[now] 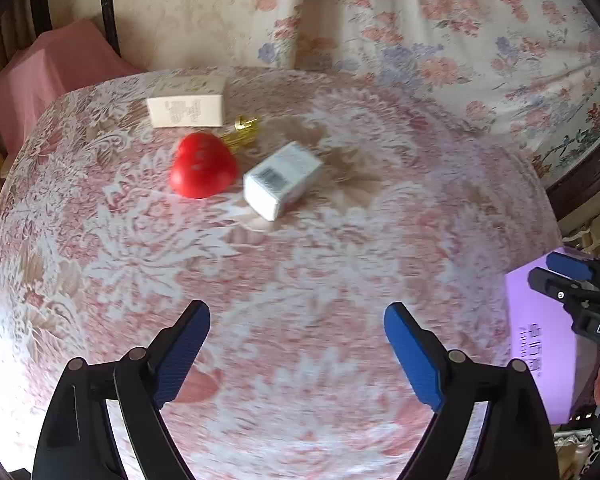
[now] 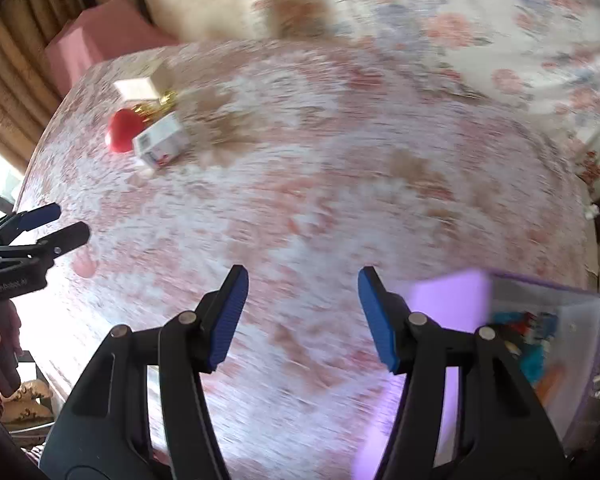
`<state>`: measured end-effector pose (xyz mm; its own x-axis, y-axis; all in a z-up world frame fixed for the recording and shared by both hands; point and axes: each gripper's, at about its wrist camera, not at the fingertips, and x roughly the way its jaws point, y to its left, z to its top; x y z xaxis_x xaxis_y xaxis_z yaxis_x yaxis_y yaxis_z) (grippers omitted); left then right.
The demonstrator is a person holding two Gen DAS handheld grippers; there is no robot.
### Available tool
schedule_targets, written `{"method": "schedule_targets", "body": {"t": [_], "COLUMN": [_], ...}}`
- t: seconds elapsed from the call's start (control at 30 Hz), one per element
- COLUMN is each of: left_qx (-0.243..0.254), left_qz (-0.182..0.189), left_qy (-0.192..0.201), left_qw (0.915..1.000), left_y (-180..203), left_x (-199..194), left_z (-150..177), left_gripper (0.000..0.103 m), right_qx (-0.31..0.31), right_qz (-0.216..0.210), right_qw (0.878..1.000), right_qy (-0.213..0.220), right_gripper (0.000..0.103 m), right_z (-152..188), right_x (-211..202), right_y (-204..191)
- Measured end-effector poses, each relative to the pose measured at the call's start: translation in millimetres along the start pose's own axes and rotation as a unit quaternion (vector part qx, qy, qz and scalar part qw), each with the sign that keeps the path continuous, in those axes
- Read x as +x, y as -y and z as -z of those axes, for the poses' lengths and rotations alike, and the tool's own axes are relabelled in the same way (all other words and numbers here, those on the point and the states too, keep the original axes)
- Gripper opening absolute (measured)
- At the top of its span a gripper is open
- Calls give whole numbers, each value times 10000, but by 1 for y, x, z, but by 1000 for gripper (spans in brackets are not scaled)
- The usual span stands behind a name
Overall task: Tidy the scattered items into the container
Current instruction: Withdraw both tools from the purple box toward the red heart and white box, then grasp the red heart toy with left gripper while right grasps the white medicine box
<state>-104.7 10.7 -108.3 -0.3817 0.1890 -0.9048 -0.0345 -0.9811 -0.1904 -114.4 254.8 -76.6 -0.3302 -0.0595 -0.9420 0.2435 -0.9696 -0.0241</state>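
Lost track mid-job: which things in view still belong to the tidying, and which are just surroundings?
Job:
- red heart-shaped toy
- small grey-white barcoded carton
- flat white printed box
- gold-coloured pump top
- lilac container, some items already inside

Surroundings:
- pink lace tablecloth
- floral bedding
- pink covered stand

The tablecloth looked like woven cloth, matt, with a raised lace-like pattern. The red heart had a smooth, slightly glossy skin. Both white boxes, the near one and the far one, seemed matt cardboard. The gold piece shone like metal. The purple container looked like smooth card.
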Motion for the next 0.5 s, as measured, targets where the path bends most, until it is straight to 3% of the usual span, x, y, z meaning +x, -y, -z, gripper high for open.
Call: {"method": "schedule_targets", "body": {"t": [0.23, 0.5], "left_qx": [25, -142], "left_qz": [-28, -217], "left_qy": [-204, -115], "left_qw": [9998, 9996], "left_y": [-38, -64], "left_x": [23, 41], "left_z": [-14, -48], "left_gripper": [91, 92], "right_qx": [85, 457], "right_qz": [-188, -366], "right_qw": [9997, 9978], "right_qy": [-150, -315], "right_gripper": [60, 60], "right_z": [-25, -49], "right_x": [34, 65], "right_y": [-50, -78]}}
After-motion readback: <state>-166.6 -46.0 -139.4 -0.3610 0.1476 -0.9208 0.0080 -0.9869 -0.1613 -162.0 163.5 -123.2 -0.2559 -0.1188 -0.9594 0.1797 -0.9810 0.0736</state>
